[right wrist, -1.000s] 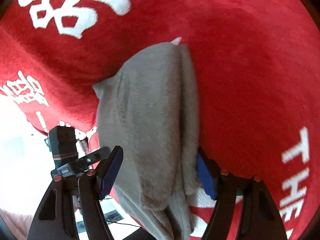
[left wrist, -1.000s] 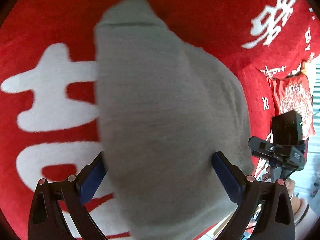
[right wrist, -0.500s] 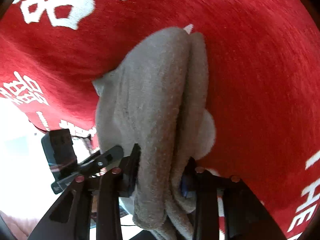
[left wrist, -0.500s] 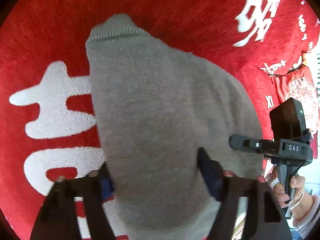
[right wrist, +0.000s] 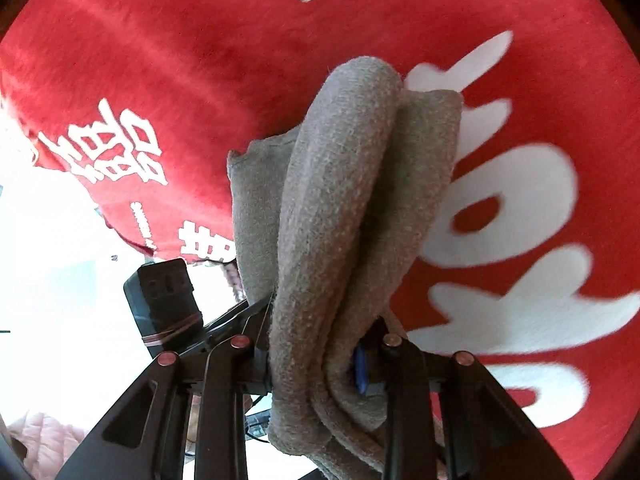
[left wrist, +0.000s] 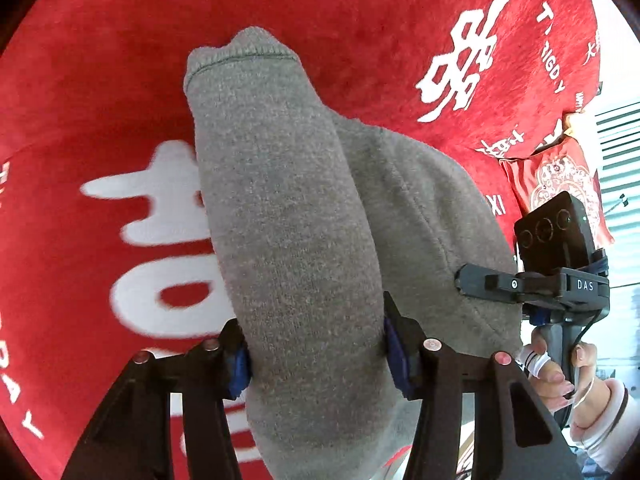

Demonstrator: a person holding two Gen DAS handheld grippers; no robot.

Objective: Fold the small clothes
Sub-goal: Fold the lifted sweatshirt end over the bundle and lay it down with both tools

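Your left claw (left wrist: 316, 354) and right claw (right wrist: 316, 356) have just been closing and now each pinch an end of the grey garment (left wrist: 288, 216), hanging mid-frame above the red cloth (left wrist: 100, 80), ready for folding.

One grey garment (left wrist: 296, 240); two grippers, the left gripper (left wrist: 316, 354) and the right gripper (right wrist: 316, 354); one red cloth (left wrist: 100, 80); one patterned red packet (left wrist: 560, 176) at three o'clock; one hand (left wrist: 560, 376).

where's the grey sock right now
The grey sock hangs above the red blanket, pinched at one end by the left gripper and at the other by the right gripper.
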